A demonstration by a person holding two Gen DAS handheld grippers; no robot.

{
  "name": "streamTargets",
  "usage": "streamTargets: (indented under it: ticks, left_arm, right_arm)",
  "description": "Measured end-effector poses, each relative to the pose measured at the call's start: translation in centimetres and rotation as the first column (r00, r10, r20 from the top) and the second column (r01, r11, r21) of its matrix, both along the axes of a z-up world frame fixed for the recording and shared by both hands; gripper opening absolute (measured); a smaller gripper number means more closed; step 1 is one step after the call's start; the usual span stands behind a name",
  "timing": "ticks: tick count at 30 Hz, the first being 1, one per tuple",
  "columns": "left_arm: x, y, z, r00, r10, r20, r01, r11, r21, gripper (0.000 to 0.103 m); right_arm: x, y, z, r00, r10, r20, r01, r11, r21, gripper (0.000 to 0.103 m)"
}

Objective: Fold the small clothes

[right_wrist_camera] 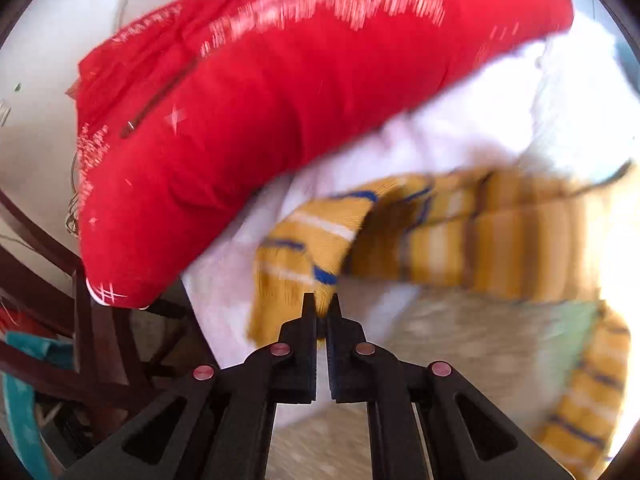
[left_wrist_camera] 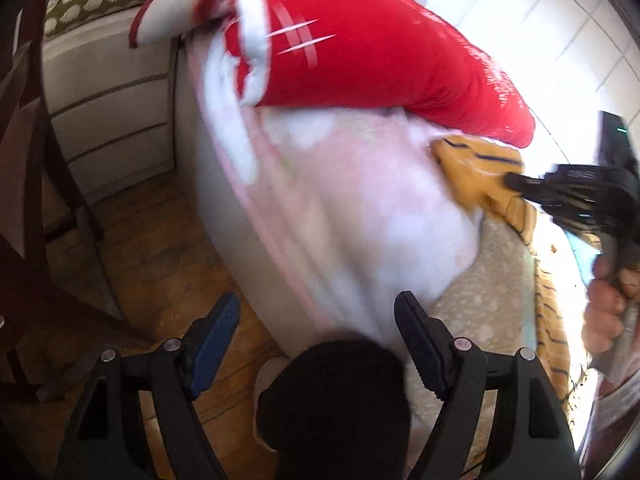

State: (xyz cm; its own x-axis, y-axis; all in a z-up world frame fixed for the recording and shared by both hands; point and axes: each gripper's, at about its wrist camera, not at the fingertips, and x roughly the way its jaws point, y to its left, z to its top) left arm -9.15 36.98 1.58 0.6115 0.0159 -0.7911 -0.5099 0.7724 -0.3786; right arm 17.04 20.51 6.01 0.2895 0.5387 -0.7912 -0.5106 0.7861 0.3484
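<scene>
Both views motion-blurred; fabric edges soft. Yellow garment, striped white and blue, is partly smeared and cut off at the lower right of the right wrist view, so its shape cannot be made out. In the left wrist view only a bunched end of it shows, at the tip of the right gripper, plus a strip trailing down the right side.

Right gripper: fingers pressed together, pinching an edge of the yellow garment. A bare hand holds its handle at the frame edge, partly cropped.

Left gripper: fingers spread wide, nothing between them, over the near edge of a pale pink blanket. A dark round blob low centre hides the area under the fingers; cannot identify it.

Surface: a beige textured cushion, with the blanket draped over it. The yellow garment lies across blanket and cushion.

Room: wooden floor, dark wooden chair, white tiles upper right, overexposed.

Count: one yellow garment, one red pillow with white marks resting on the blanket, one blanket, two grippers.
</scene>
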Motion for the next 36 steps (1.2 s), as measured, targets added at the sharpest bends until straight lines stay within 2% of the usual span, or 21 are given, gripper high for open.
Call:
streamTargets:
  ticks: [3,6,8,10,11,12,13,14,15,16,18,20,24,26,28,30,31,33,34,35,36]
  left_arm:
    - [1.0,-1.4,0.9,0.999,-0.035,0.023,0.035,0.999,0.016,0.078]
    - [2.3,-3.1,1.5,0.996,-0.08,0.031,0.079,0.997,0.023,0.078]
    - [3.3,-4.3,1.9,0.993,-0.113,0.031,0.113,0.993,0.029,0.078]
    - [4.1,-5.7,2.2,0.989,-0.142,0.028,0.141,0.989,0.034,0.078]
    - [4.5,-6.5,2.3,0.987,-0.158,0.027,0.157,0.987,0.038,0.078]
    - [4.9,-7.3,2.4,0.984,-0.176,0.026,0.174,0.984,0.042,0.078]
    - [5.2,-8.1,2.6,0.981,-0.192,0.025,0.191,0.981,0.047,0.078]
    - [5.5,-8.9,2.8,0.978,-0.209,0.024,0.208,0.977,0.054,0.078]
    - [5.9,-9.8,3.1,0.974,-0.226,0.023,0.225,0.972,0.063,0.078]
    - [6.2,-10.6,3.3,0.97,-0.243,0.02,0.241,0.968,0.075,0.078]
    - [6.9,-12.4,3.6,0.961,-0.276,0.006,0.274,0.956,0.101,0.078]
    - [7.8,-14.0,3.9,0.952,-0.307,-0.009,0.306,0.945,0.113,0.078]
    - [9.1,-17.4,4.3,0.928,-0.372,-0.02,0.372,0.922,0.111,0.078]
    - [9.5,-19.2,4.5,0.913,-0.406,-0.029,0.406,0.906,0.116,0.078]
    - [9.7,-20.9,4.7,0.895,-0.444,-0.034,0.445,0.888,0.114,0.078]
    - [9.8,-22.5,5.0,0.877,-0.48,-0.032,0.48,0.868,0.125,0.078]
    - [9.8,-23.1,5.1,0.871,-0.491,-0.033,0.49,0.861,0.136,0.078]
    - [9.9,-24.2,5.2,0.861,-0.508,-0.041,0.507,0.846,0.163,0.079]
    - [10.0,-24.5,5.1,0.858,-0.511,-0.047,0.511,0.842,0.17,0.079]
    - [10.0,-24.6,4.9,0.857,-0.513,-0.052,0.514,0.841,0.167,0.079]
    - [10.1,-24.7,4.8,0.856,-0.515,-0.056,0.516,0.841,0.159,0.079]
  right_arm:
    - [0.1,-6.4,4.8,0.994,-0.028,0.105,0.033,0.999,-0.044,0.005]
    - [0.4,-15.0,8.9,0.973,-0.112,0.202,0.137,0.984,-0.116,0.005]
    - [0.5,-21.7,10.7,0.949,-0.21,0.236,0.249,0.957,-0.148,0.005]
    - [1.0,-28.5,11.1,0.916,-0.329,0.229,0.371,0.913,-0.171,0.005]
    - [1.5,-32.3,10.7,0.892,-0.396,0.216,0.436,0.881,-0.185,0.005]
    - [1.8,-35.8,9.9,0.858,-0.464,0.218,0.507,0.833,-0.221,0.006]
    - [2.3,-39.0,9.0,0.818,-0.524,0.236,0.574,0.768,-0.285,0.013]
    - [2.2,-42.0,7.7,0.769,-0.582,0.263,0.638,0.677,-0.367,0.026]
    - [1.8,-44.6,6.5,0.726,-0.627,0.283,0.682,0.6,-0.419,0.031]
    - [0.9,-46.9,5.6,0.695,-0.663,0.277,0.708,0.566,-0.423,0.034]
    - [-1.0,-51.0,4.5,0.671,-0.713,0.203,0.731,0.591,-0.341,0.043]
    - [-3.3,-53.4,3.4,0.653,-0.742,0.153,0.75,0.605,-0.268,0.053]
    - [-6.8,-55.1,1.1,0.646,-0.753,0.127,0.757,0.61,-0.235,0.053]
    - [-8.2,-55.7,-0.3,0.651,-0.753,0.091,0.752,0.625,-0.209,0.053]
    - [-9.4,-55.6,-1.6,0.673,-0.736,0.076,0.73,0.643,-0.231,0.053]
    - [-11.0,-55.8,-2.6,0.71,-0.69,0.139,0.688,0.639,-0.343,0.053]
    - [-11.9,-56.0,-2.8,0.731,-0.657,0.185,0.663,0.619,-0.422,0.054]
    - [-14.0,-57.6,-3.1,0.754,-0.603,0.26,0.627,0.544,-0.557,0.057]
    - [-15.0,-58.8,-3.3,0.756,-0.579,0.306,0.617,0.475,-0.627,0.058]
    - [-16.0,-60.1,-3.4,0.752,-0.551,0.361,0.611,0.377,-0.696,0.059]
    - [-16.8,-61.6,-3.7,0.747,-0.513,0.423,0.598,0.241,-0.765,0.059]
